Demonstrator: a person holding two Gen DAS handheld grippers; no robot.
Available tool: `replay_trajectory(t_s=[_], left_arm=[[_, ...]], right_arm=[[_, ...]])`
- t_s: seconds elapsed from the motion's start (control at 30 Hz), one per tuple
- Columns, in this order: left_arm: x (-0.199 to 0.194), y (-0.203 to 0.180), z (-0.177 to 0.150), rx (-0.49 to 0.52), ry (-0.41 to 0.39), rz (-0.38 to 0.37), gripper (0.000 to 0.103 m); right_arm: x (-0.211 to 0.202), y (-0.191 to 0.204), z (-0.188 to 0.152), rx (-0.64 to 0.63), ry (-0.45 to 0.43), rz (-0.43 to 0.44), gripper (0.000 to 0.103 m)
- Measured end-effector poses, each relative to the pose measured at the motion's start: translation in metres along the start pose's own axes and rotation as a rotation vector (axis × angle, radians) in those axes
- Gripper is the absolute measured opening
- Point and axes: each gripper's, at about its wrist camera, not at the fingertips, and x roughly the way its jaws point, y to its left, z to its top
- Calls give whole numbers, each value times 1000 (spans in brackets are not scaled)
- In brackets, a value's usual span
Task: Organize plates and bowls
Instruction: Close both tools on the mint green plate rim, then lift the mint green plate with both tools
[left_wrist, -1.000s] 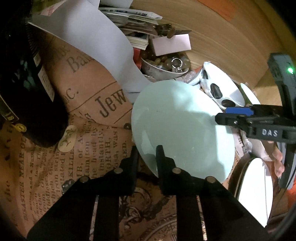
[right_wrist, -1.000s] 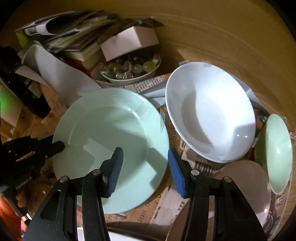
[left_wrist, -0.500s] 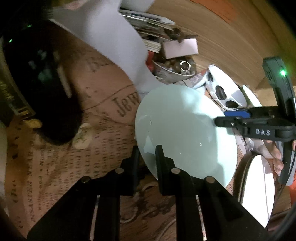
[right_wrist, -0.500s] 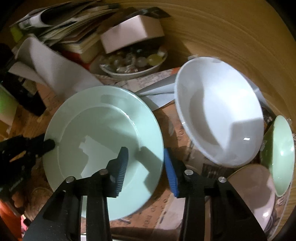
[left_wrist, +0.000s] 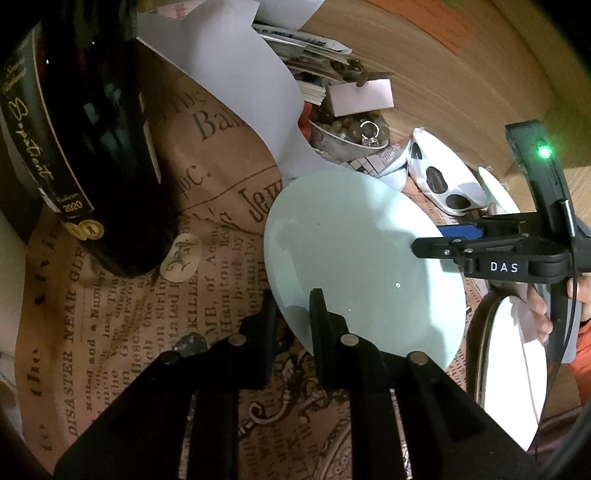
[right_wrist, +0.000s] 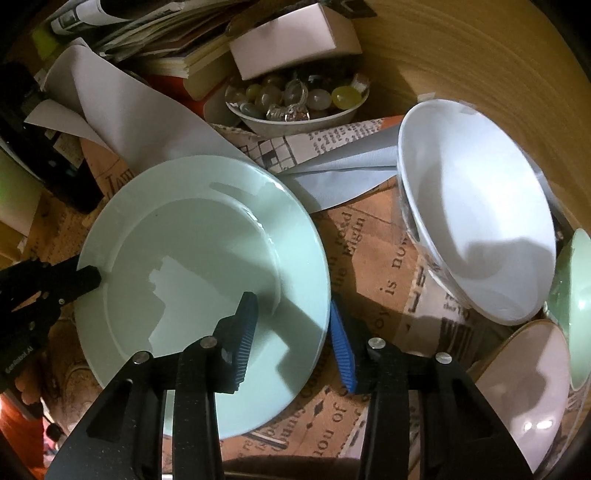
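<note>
Plate (right_wrist: 192, 243), pale green, is lying on newsprint (left_wrist: 110, 332) covering the bench, near centre of both views. Left gripper (left_wrist: 291, 314) is straddling the plate's near rim, one finger above and one below, with its jaws narrow and clamping on the rim. In the right wrist view the same gripper (right_wrist: 86, 277) is showing as a black tip touching the plate's left edge.

Right gripper (right_wrist: 291, 328) is sitting at the opposite rim: one blue pad is lying over the plate's face, the other just outside the edge. Jaws are standing at a moderate gap around the rim; whether the pads are pressing on it cannot be told. In the left wrist view the right gripper (left_wrist: 443, 240) is reaching in over the plate's far side.

White bowl (right_wrist: 476, 214) is resting tilted to the right of the plate, apart from it. Green bowl (right_wrist: 578, 306) is standing on edge at the far right, just beside the white bowl, with a pink bowl (right_wrist: 524, 398) below it. Small bowl (right_wrist: 295, 107) of beads is sitting behind the plate, near a stack of papers (right_wrist: 155, 40). Dark bottle (left_wrist: 92, 147) is standing left of the plate, apart from it. White sheet (left_wrist: 229, 81) is running from the papers down to the plate's far edge.
</note>
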Motion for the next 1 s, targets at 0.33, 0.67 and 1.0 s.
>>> replay_trajectory(t_s=[0.33, 0.67, 1.0], left_arm=[[-21, -1, -7, -25, -56, 43, 16], [-70, -12, -13, -21, -166, 40, 16], [-118, -42, -25, 20, -269, 28, 16]], right_arm=[[-42, -9, -22, 28, -114, 29, 31], [-93, -4, -40, 12, -237, 33, 31], [-126, 15, -61, 11, -324, 29, 31]])
